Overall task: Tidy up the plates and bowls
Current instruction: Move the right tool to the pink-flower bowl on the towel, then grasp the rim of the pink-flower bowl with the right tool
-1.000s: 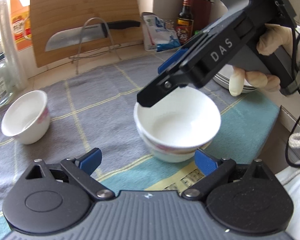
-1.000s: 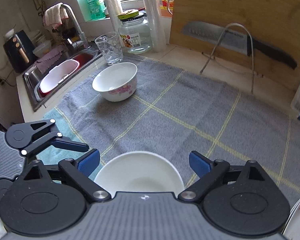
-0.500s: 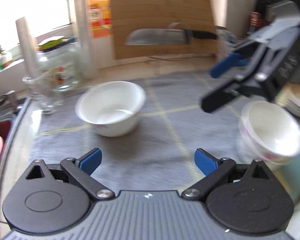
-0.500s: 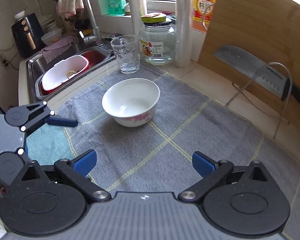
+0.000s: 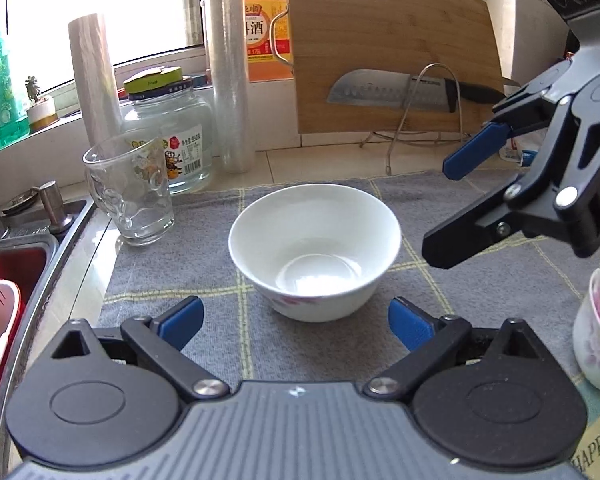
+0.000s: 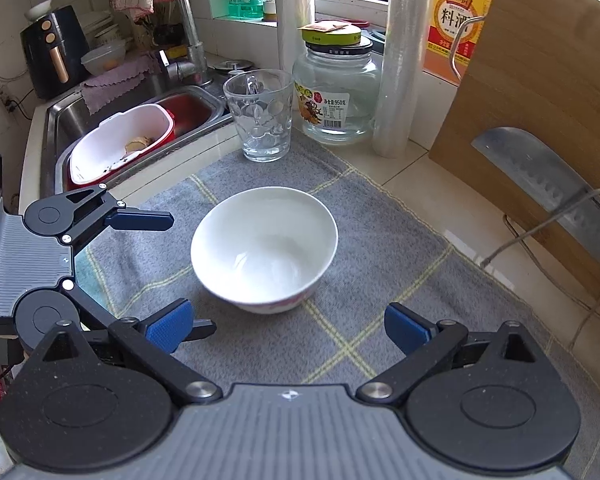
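A single white bowl (image 5: 315, 252) with a pink flower pattern stands upright on the grey checked towel (image 5: 172, 272). My left gripper (image 5: 296, 320) is open, and the bowl sits just beyond its blue fingertips without touching them. The right gripper (image 5: 452, 204) hangs open to the bowl's right, above the towel. In the right wrist view the same bowl (image 6: 264, 248) lies just ahead of the open right gripper (image 6: 288, 326), with the left gripper (image 6: 188, 272) open at its left. Two stacked white bowls (image 5: 598, 320) stand at the right edge of the left wrist view.
Behind the bowl stand a glass mug (image 5: 130, 192), a glass jar (image 5: 172, 136) and a cling-film roll (image 5: 230, 80). A wooden cutting board (image 5: 392, 48) leans at the back with a knife (image 5: 388, 90) on a wire stand. The sink (image 6: 100, 128) with a white-and-red basket lies at the left.
Both grippers have swung left, away from the stacked bowls and over to the single bowl. That bowl is now centred before both. The stack has slid to the right edge of the left wrist view.
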Demonstrator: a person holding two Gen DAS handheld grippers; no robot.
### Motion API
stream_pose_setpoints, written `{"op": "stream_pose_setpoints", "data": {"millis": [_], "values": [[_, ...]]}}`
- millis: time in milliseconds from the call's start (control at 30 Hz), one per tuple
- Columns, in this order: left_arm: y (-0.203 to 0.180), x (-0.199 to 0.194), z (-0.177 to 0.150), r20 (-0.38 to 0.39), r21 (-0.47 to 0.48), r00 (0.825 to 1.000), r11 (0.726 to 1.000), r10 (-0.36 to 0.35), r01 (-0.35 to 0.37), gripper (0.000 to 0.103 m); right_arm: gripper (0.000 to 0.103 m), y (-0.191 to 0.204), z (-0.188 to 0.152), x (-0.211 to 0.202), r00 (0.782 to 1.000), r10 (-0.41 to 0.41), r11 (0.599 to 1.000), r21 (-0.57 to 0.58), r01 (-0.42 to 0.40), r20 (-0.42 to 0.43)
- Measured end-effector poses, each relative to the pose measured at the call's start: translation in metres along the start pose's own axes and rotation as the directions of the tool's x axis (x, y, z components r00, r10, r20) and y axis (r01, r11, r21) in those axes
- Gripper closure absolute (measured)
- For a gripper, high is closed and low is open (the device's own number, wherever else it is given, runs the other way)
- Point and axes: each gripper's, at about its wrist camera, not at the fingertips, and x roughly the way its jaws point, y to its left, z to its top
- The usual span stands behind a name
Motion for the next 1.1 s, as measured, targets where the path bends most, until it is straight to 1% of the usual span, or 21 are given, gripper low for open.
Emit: {"op": "stream_pose_setpoints", "data": {"millis": [133, 267, 333, 400, 467, 567, 633, 800, 900, 1100], "values": [[0.004, 0.009, 0.002, 0.003, -0.004, 1.000, 1.000, -0.010, 0.010, 0.005, 0.000, -0.001, 0.012, 0.014, 1.000, 0.006, 1.000, -0.016, -0.006, -0.006], [0.004, 0.014, 0.003, 0.013, -0.002, 0.999, 0.999, -0.035, 0.035, 0.005, 0.002, -0.003, 0.023, 0.026, 1.000, 0.019, 0.999, -0.028, -0.019, -0.012], [0.003, 0.014, 0.004, 0.031, 0.002, 0.998, 0.999, -0.046, 0.046, 0.005, 0.007, -0.005, 0.029, 0.031, 1.000, 0.021, 0.999, -0.031, -0.021, -0.011], [0.001, 0.014, 0.005, 0.034, 0.009, 0.998, 0.999, -0.051, 0.051, 0.005, 0.009, -0.007, 0.034, 0.037, 0.999, 0.029, 0.999, -0.029, -0.030, -0.014], [-0.001, 0.016, 0.005, 0.037, 0.023, 0.998, 0.998, -0.053, 0.052, 0.006, 0.012, -0.008, 0.037, 0.044, 0.999, 0.035, 0.999, -0.026, -0.035, -0.020], [-0.003, 0.019, 0.005, 0.033, 0.050, 0.998, 0.998, -0.048, 0.046, 0.008, 0.018, -0.008, 0.039, 0.053, 0.999, 0.027, 0.999, -0.045, -0.029, -0.036], [-0.002, 0.021, 0.005, 0.032, 0.044, 0.998, 0.998, -0.053, 0.052, 0.010, 0.021, -0.008, 0.040, 0.058, 0.999, 0.027, 0.998, -0.046, -0.029, -0.042], [-0.002, 0.021, 0.006, 0.041, 0.041, 0.997, 0.998, -0.059, 0.057, 0.011, 0.025, -0.011, 0.044, 0.063, 0.998, 0.043, 0.998, -0.043, -0.045, -0.048], [-0.002, 0.022, 0.007, 0.043, 0.044, 0.997, 0.997, -0.062, 0.060, 0.011, 0.031, -0.011, 0.047, 0.066, 0.997, 0.049, 0.998, -0.044, -0.051, -0.052], [-0.001, 0.023, 0.007, 0.041, 0.038, 0.997, 0.997, -0.073, 0.071, 0.011, 0.033, -0.013, 0.048, 0.069, 0.996, 0.074, 0.997, -0.033, -0.076, -0.056]]}}
